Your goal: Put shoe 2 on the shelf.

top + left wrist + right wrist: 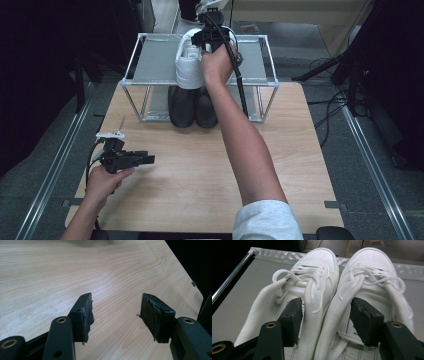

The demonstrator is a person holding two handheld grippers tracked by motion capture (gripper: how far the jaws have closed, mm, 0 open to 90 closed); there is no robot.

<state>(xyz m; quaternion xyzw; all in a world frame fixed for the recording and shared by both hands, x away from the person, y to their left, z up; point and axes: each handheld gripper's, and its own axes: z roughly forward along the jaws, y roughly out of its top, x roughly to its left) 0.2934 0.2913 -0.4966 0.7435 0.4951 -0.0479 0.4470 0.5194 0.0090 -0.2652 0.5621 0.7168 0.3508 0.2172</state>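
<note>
A pair of white lace-up sneakers (319,272) stands side by side on the top shelf of a metal rack (150,60), toes pointing away from me. My right gripper (325,315) is over their heel ends, one jaw down in each shoe opening with both inner collars between them. The pads stand apart from the collars, so it is open. In the high view the right gripper (207,40) and the hand cover part of the sneakers (187,65). My left gripper (142,159) rests low over the wooden table (200,165) at the left, open (116,315) and holding nothing.
A pair of black shoes (192,105) sits on the table under the rack's shelf. The rack's thin metal legs and frame (267,95) stand at the table's far edge. Dark floor and cables lie to the right of the table.
</note>
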